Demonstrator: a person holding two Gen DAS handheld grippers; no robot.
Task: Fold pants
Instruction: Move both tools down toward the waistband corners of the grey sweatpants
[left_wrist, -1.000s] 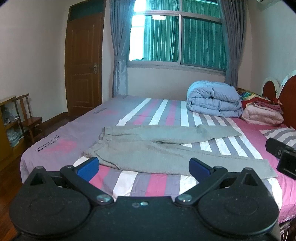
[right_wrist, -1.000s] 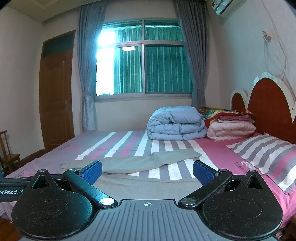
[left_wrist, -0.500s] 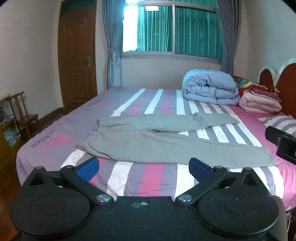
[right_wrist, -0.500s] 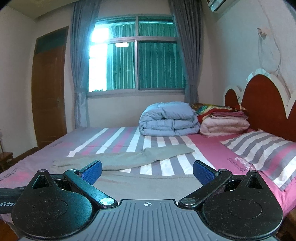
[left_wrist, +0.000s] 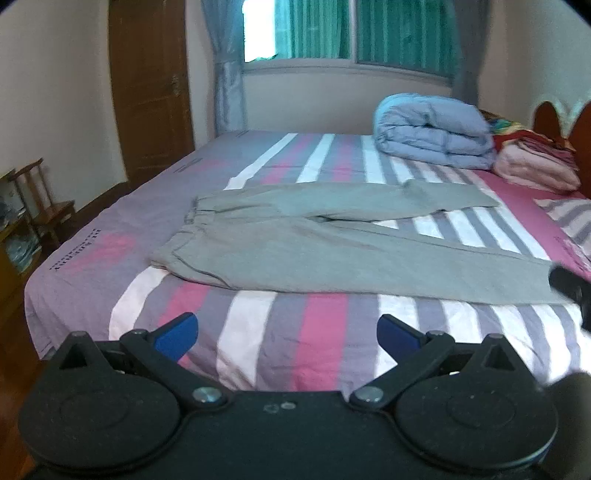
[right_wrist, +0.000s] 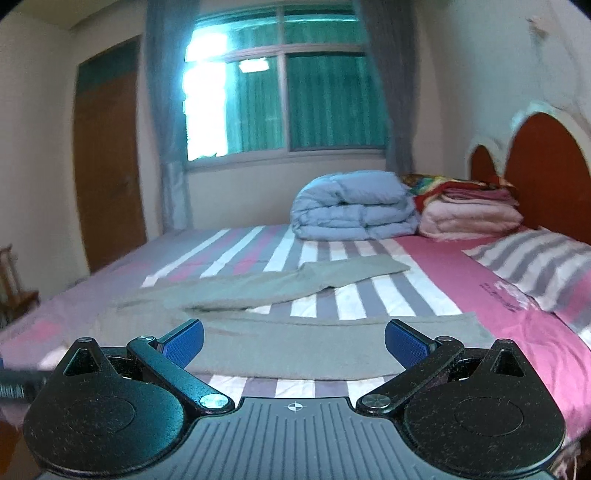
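The left tongs (left_wrist: 287, 334) hang level over the near edge of the bed (left_wrist: 325, 343), pointing across the striped cover toward the window. Their blue-padded fingers (left_wrist: 176, 335) stand wide apart and hold nothing; only the cover shows between them. The right tongs (right_wrist: 293, 341) sit lower and further toward the headboard (right_wrist: 546, 177) end, also pointing across the bed, spread just as wide and empty, with the near leg of the pants (right_wrist: 295, 350) lying in the gap beyond their tips. Whether they touch the cloth cannot be told.

The grey pants (left_wrist: 295, 251) lie flat along the near half of the bed, waistband toward the foot end on the left, legs running toward the headboard. The near leg lies parallel to the near edge, with a band of bare cover between it and that edge. The far leg angles away from it, so a wedge of striped cover opens between the two hems.

Beyond the pants the middle of the bed is bare cover up to a rolled blue quilt (right_wrist: 354, 206) and a stack of folded blankets (right_wrist: 469, 214) at the far headboard corner. A striped pillow (right_wrist: 535, 269) lies by the headboard. A chair (left_wrist: 44, 206) and a door (left_wrist: 151, 88) stand past the foot end.
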